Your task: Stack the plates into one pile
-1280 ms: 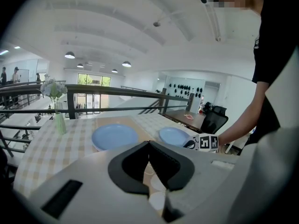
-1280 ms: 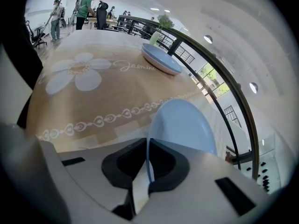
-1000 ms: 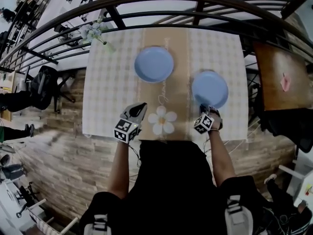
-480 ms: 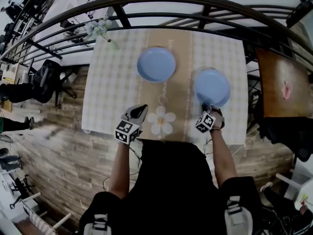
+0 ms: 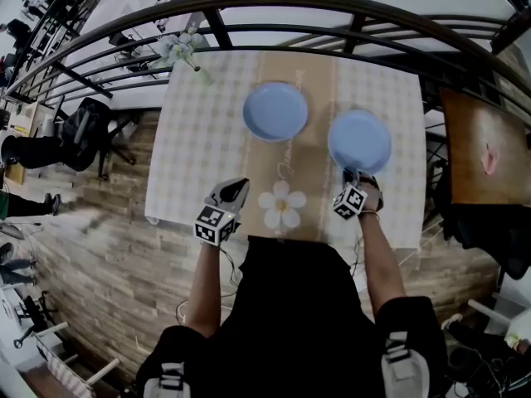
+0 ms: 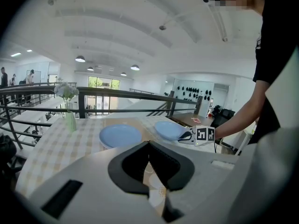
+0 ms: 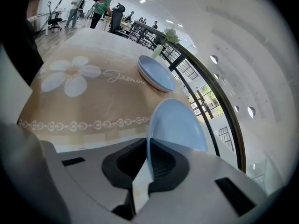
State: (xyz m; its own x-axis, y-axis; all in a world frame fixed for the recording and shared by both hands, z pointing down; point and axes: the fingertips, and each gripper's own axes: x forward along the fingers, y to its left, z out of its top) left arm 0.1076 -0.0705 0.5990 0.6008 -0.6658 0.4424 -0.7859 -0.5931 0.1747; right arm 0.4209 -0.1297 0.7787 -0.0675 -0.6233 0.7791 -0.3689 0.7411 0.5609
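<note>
Two light-blue plates are on show. One plate [image 5: 275,111] [image 7: 156,73] [image 6: 120,136] rests on the tan runner of the checked tablecloth [image 5: 199,139]. The second plate [image 5: 358,140] [image 7: 180,125] [image 6: 169,129] is tilted and raised off the cloth to the right of the first. My right gripper [image 5: 353,175] [image 7: 148,164] [image 6: 188,136] is shut on its near rim. My left gripper [image 5: 236,186] [image 6: 149,146] hangs shut and empty over the near edge of the table, left of the printed daisy [image 5: 282,206].
A vase of pale flowers [image 5: 184,52] [image 6: 69,113] stands at the table's far left corner. A dark curved railing [image 5: 332,11] runs behind the table. A brown wooden table [image 5: 485,152] stands to the right. Several people and chairs are on the lower floor at left.
My right gripper has lifted its plate a little and carried it left, toward the other plate. My left gripper has drifted slightly along the near table edge.
</note>
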